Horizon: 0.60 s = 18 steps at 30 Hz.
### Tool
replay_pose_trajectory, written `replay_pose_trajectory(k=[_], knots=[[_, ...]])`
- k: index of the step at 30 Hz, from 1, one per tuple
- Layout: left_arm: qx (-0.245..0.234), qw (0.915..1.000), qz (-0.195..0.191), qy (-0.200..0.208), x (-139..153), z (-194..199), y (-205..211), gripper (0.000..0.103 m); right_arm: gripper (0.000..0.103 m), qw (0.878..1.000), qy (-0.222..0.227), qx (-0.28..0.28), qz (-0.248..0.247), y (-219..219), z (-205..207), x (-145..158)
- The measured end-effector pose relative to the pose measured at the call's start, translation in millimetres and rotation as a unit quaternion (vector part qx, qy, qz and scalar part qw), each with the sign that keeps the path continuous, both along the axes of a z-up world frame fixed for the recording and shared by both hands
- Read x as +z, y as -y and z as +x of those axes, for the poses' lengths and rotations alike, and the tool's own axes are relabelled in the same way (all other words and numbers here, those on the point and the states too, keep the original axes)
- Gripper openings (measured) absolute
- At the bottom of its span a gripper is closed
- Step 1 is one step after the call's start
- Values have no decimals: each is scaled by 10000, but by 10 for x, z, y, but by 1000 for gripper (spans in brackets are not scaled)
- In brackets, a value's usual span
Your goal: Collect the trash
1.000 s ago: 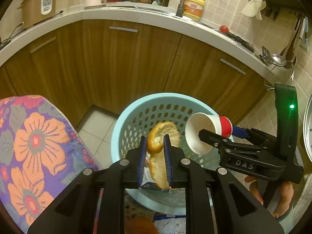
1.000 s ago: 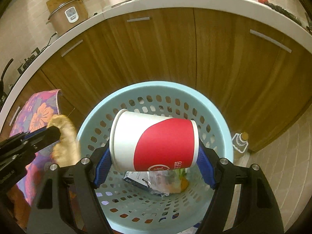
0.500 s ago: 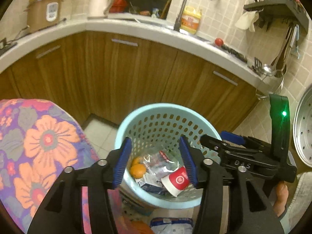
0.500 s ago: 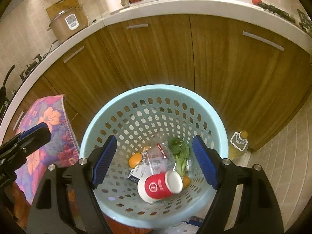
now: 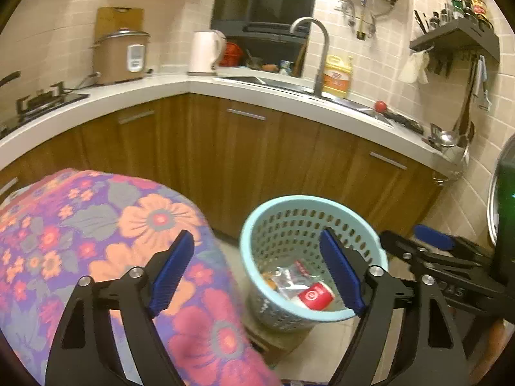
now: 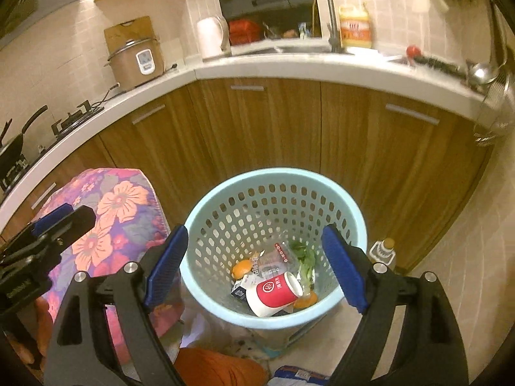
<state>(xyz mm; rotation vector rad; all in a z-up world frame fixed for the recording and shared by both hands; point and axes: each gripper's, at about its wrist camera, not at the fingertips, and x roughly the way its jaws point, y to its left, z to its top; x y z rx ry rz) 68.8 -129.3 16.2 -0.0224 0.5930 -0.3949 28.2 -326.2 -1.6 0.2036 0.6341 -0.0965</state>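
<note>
left gripper (image 5: 257,273): jaws wide apart, nothing between the pads; they have just been opening. right gripper (image 6: 254,265): jaws equally wide and empty, also just opened further.

location of task items: the light blue basket (image 6: 355,222) sits at lower centre of the right wrist view, in front of the wooden cabinets (image 6: 273,122). at its bottom lie the red and white paper cup (image 6: 273,292) on its side, a clear wrapper (image 6: 273,259), some green leaves (image 6: 304,255) and orange pieces (image 6: 241,268). in the left wrist view the basket appears at lower right of centre, with the cup (image 5: 315,296) visible inside.

step in hand: the drop appears complete; both tools are clear of the basket rim and carry nothing.

next move, as judged: locate further trash. candidate items lie at the bottom edge of the right wrist view: an orange object (image 6: 219,366) and a blue printed packet (image 6: 299,376), both partly cut off and not identifiable. reaching them calls for a downward tilt, jaws kept wide, then closing across the narrow side of the item. keep clear of the floral cloth (image 5: 96,225) at left.
</note>
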Motion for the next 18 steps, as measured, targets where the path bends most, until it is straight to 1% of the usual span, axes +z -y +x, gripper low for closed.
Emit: replay_pose_trajectory(k=[4,9,12,14,17,18], knots=[[125,9998,115,112,-62,-40,-72,80,82,9993,159,-172,-289,-116,-120,34],[112,9999,84,66,-153,-9,-93,80,82,9975,263,-295,-583,-213,-186,84],[174,9997,153,103,-170,-27,-75,80,82,9974,284,-313,-585,-228,-212,83],[298,9992,224,149,-172,-39,-69,81,82,9968,251,-374,-666,-242,-226,66],[300,9992,158,202,-167,-87,-82,85,82,9964,278,-355,-715,-284,-267,45],[332,9990,213,210,-172,-98,-71,85,82,9965,288,-342,-713,-298,-279,42]])
